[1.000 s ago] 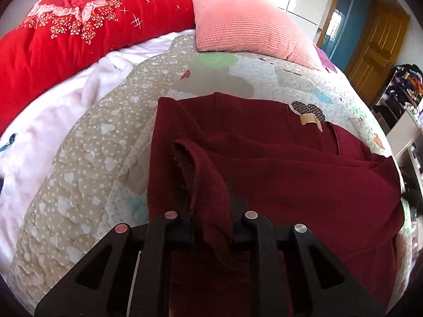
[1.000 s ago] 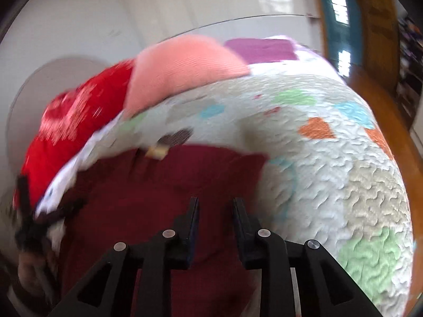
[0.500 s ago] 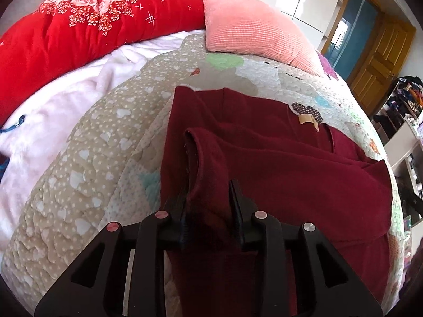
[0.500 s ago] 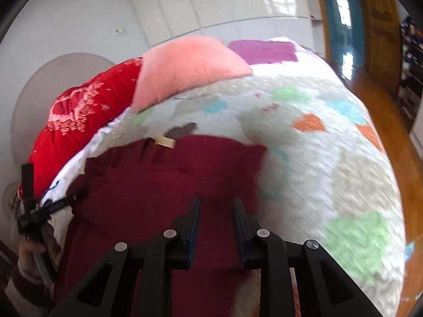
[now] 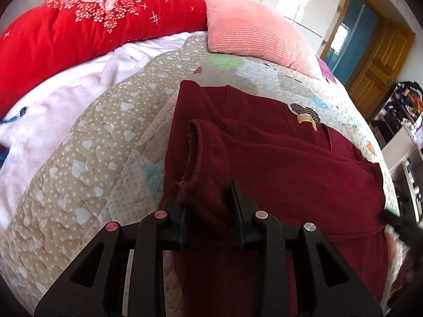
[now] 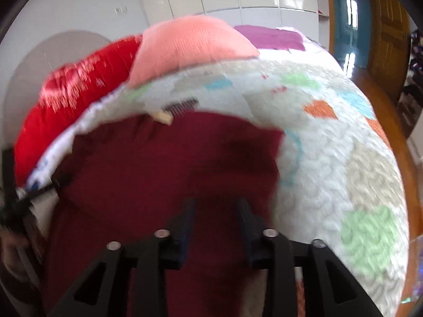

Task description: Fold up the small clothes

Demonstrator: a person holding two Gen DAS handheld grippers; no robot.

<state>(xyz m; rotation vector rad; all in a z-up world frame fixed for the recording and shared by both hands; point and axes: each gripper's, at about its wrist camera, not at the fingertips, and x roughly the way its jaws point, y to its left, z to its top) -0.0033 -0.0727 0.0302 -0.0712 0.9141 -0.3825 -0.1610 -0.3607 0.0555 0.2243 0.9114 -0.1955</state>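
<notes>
A dark red sweater (image 5: 277, 158) lies spread on the patchwork quilt (image 5: 87, 158) of a bed, a tan label at its collar. One sleeve (image 5: 208, 163) is folded over the body, its cuff end lying between the fingers of my left gripper (image 5: 208, 198). The jaws stand apart around the cuff, not pinching it. In the blurred right wrist view the sweater (image 6: 158, 174) fills the lower left. My right gripper (image 6: 215, 211) is open just above it, near its right edge, holding nothing.
A red floral duvet (image 5: 79, 26) and a pink pillow (image 5: 251, 34) lie at the head of the bed. A white fleece blanket (image 5: 53, 100) is at the left. A wooden door (image 5: 380, 60) and shelves stand at the right.
My left gripper opened and let go of the sleeve, which now lies flat across the sweater body. My right gripper has moved, its view shifting over the sweater's right edge.
</notes>
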